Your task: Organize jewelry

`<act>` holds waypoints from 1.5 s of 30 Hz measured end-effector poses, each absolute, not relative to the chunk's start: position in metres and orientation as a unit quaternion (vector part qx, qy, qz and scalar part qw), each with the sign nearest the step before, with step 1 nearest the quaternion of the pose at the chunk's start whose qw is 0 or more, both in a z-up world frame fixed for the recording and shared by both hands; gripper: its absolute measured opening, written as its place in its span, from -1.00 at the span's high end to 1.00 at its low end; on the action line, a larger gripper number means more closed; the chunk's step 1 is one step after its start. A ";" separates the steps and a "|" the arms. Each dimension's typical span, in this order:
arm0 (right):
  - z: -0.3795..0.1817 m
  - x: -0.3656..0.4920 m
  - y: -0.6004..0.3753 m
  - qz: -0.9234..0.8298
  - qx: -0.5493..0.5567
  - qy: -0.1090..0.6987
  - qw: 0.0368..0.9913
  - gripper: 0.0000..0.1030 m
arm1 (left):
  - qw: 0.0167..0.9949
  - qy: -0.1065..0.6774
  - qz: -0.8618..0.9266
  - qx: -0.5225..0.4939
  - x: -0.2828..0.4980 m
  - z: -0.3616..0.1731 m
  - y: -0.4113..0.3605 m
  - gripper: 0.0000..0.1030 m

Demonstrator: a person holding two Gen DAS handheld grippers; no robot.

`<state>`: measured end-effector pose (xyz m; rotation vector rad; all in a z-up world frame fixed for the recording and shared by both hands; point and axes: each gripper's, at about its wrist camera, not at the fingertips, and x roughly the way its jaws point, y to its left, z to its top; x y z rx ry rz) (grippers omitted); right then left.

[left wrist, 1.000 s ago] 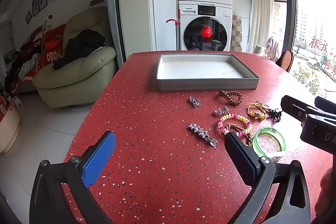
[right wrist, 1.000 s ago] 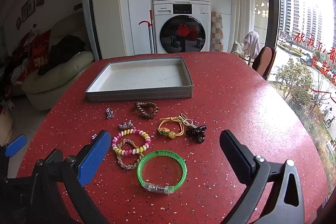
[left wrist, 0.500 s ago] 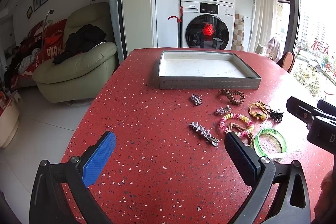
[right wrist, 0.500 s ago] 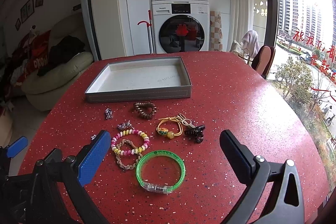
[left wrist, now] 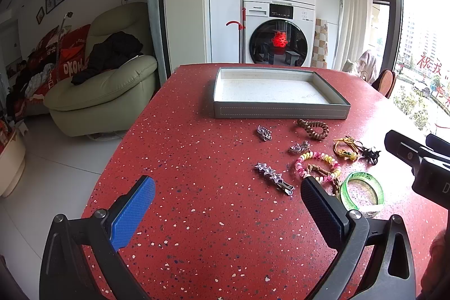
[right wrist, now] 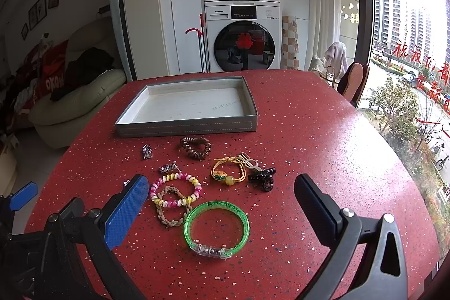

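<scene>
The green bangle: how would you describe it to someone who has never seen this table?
On the red table, jewelry lies in front of the grey tray. The green bangle is the piece farthest from the tray, the only translucent neon ring, with a clear clasp.

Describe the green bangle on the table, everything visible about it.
The green bangle is a translucent, bright green ring, plastic by its look, with a clear clasp block holding small dark parts on its near side. Faint lettering runs along its far rim. It lies flat on the red speckled table, nearest the cameras, its left edge beside the braided tan cord loop; contact cannot be told.
</scene>
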<state>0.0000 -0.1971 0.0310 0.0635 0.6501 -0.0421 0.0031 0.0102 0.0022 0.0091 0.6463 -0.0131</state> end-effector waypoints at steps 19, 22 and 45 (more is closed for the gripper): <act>0.030 -0.001 -0.196 -0.020 0.032 0.319 0.947 -1.00 | 0.947 0.320 -0.006 0.004 0.003 0.001 0.010 -1.00; 0.030 -0.001 -0.196 -0.020 0.032 0.320 0.947 -1.00 | 0.947 0.321 -0.006 0.005 0.003 0.001 0.011 -1.00; 0.028 0.000 -0.198 -0.019 0.035 0.331 0.943 -1.00 | 0.934 0.357 -0.018 0.003 0.017 -0.007 0.013 -1.00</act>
